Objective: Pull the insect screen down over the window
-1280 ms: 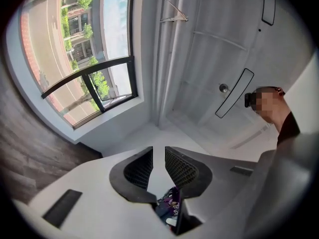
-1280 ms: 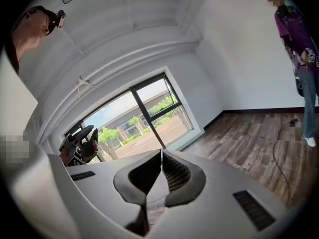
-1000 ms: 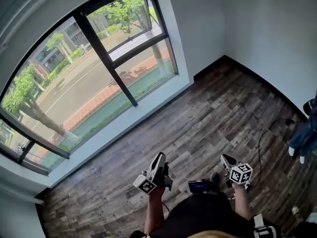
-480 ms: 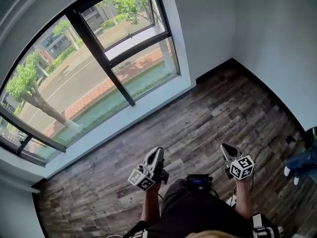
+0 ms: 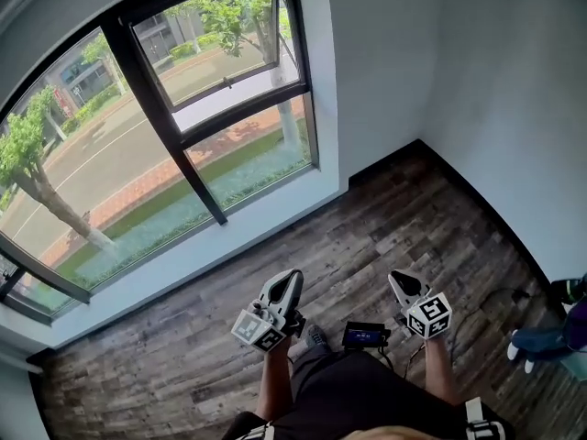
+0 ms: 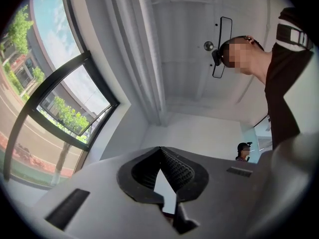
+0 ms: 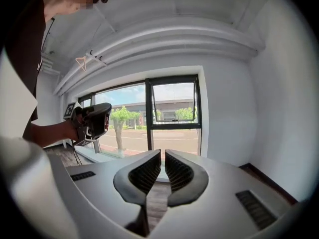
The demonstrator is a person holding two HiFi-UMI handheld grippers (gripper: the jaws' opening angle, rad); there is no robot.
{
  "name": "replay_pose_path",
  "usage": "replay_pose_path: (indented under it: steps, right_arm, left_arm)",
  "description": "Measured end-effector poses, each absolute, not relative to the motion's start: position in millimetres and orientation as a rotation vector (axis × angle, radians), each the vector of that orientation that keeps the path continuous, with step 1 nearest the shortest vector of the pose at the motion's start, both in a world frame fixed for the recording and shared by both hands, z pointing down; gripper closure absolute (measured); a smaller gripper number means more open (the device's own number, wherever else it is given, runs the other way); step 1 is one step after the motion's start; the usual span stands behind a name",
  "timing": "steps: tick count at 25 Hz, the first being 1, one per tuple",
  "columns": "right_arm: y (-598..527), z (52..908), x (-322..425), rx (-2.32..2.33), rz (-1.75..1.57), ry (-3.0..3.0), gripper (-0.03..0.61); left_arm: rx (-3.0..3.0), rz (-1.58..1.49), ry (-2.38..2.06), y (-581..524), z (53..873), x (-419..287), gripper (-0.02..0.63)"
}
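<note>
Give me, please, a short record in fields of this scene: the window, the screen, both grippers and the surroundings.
window: dark-framed window, glass uncovered; upper sash tilted open
insect screen: not pulled down; none visible over the glass
left: left gripper shut, empty, away from the window
right: right gripper jaws a narrow slit apart, nothing between them, facing the window
floor: dark wood-plank floor
others: second person, legs only, at the head view's right edge

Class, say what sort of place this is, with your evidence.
Probably an ordinary indoor room: white walls, plank floor, and a dark-framed window overlooking trees and a road.
</note>
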State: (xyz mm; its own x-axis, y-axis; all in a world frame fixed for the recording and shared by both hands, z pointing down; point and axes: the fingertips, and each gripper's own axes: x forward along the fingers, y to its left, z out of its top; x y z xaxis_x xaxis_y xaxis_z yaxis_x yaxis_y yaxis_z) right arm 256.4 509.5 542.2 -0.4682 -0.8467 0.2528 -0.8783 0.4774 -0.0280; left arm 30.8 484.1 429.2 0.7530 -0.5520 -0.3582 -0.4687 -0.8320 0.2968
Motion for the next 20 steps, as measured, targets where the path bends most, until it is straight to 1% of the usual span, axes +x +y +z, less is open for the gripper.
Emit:
replay_pose_path:
  steps: [3,8,12,16,20]
  right_arm:
    - [446,514,233,1.474,0.121,-2.509,0.569]
    - [368,487,191,1.431,0.004,-2.505,0.569]
    - [327,495,161,1.336,-0.033,-2.476,0.569]
    - [291,519,139,1.215,-0.058,-2.463,0.569]
    - [232,526,122,1.117,-0.089,-2.509,0.568]
  left_arm:
    - [2.813,-0.618,-0.813,428,410,20,0.607]
    - [2.882,-0.46,-0.924,353,405,-3,0.607]
    - [2.85,-0.441,-1.096,306,411,-23,0.607]
    - [2.8,-0.324,-1.167,276,429,-31,0.606]
    - [2.795,-0.203,-1.281,234,435,-33,0.601]
